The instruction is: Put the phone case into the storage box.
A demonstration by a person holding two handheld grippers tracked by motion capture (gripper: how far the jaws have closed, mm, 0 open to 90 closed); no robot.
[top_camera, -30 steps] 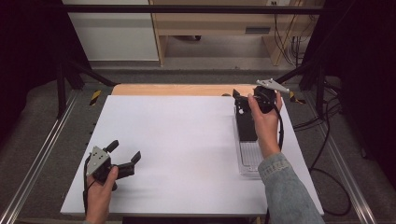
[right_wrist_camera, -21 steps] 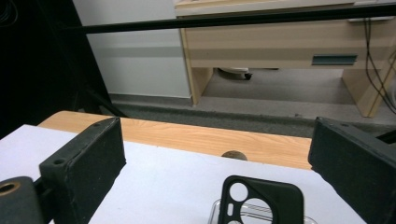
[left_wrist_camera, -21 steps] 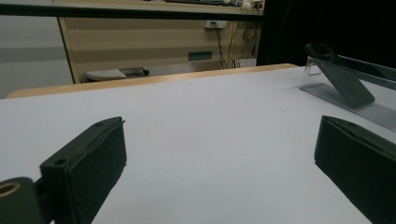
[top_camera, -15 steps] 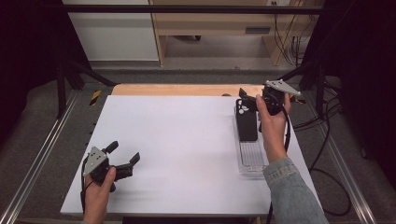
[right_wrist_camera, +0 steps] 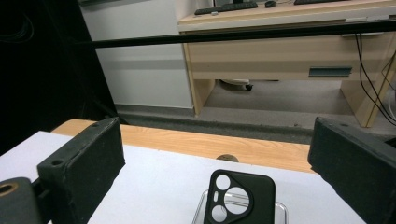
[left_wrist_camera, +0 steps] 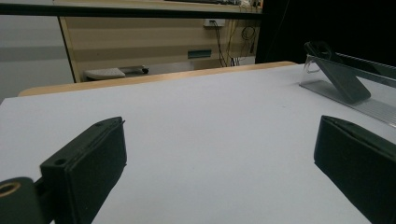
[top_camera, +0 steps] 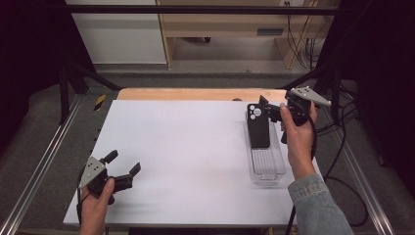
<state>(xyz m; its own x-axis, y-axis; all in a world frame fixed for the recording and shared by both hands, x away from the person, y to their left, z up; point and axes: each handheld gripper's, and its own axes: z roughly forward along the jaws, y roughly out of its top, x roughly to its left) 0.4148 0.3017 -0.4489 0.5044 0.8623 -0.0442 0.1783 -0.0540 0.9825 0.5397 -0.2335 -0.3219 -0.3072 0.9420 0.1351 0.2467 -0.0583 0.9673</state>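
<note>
Right gripper (top_camera: 274, 111): fingers spread wide, nothing between them, touching nothing. In the right gripper view the two black fingers (right_wrist_camera: 81, 163) stand far apart at the frame edges, with the black soft phone case with round camera cut-outs (right_wrist_camera: 239, 196) low between and just ahead of them, not in contact. From the high view the case (top_camera: 258, 126) sits just beside the fingertips on their table side, its far end leaning up, its near end down inside the clear plastic rectangular tray (top_camera: 268, 166). The tray runs from below the fingers back toward the person, on the right part of the white tabletop (top_camera: 186, 147). The right hand (top_camera: 298, 132) holds the gripper above the far end of the tray.

Left gripper (top_camera: 123, 166): fingers also wide open, empty, low over the near left corner of the tabletop; cannot tell if they touch the surface. Left gripper view: both black fingers (left_wrist_camera: 91, 161) far apart, bare white surface between them, the tilted case (left_wrist_camera: 343, 79) and the tray (left_wrist_camera: 355, 100) well apart, far ahead and off to the side of the right-hand finger. The left hand (top_camera: 95, 205) grips the handle.
</note>
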